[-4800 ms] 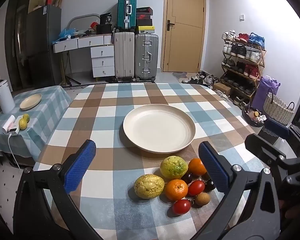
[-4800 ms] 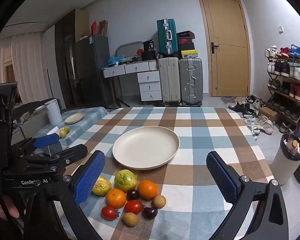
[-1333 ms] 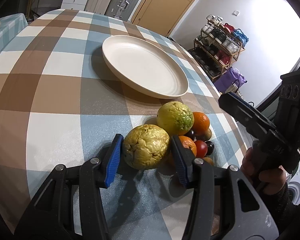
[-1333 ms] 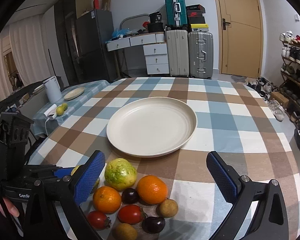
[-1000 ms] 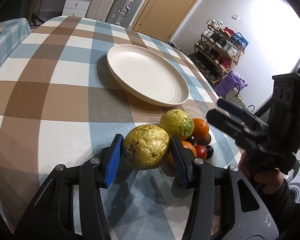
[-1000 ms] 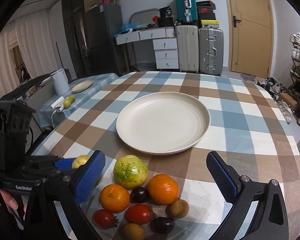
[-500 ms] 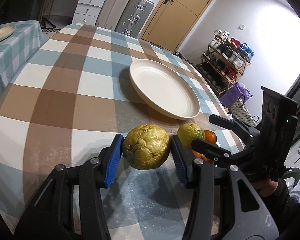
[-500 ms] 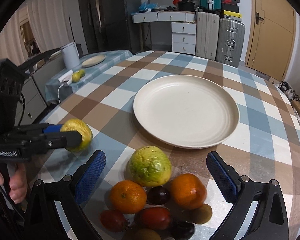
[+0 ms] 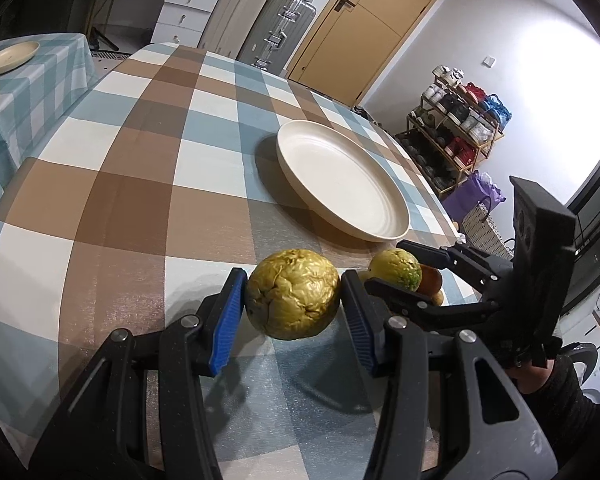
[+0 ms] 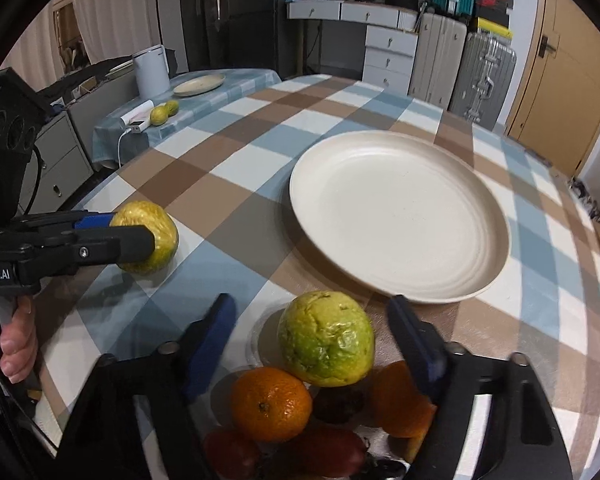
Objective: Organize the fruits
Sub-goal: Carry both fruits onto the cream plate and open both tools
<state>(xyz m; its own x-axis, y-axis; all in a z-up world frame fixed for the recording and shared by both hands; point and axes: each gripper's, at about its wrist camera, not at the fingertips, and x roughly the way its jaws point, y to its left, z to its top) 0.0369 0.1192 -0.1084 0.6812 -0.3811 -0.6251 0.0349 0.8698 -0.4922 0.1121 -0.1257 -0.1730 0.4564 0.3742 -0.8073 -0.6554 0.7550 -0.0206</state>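
Checked tablecloth (image 9: pixel 132 184), cream plate (image 10: pixel 400 216) as landmark. Left gripper (image 9: pixel 294 300) pinching wrinkled yellow fruit (image 9: pixel 293 299), near plate's front-left. Right gripper (image 10: pixel 312 334) closing, pads clear of green-yellow fruit (image 10: pixel 326 338) between them, just before plate rim.

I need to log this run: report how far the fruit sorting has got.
Done: nothing; the plate holds no fruit. In hand: left gripper grips the wrinkled yellow fruit; right gripper is closing around the green-yellow fruit. Left: the oranges and the other small fruits.
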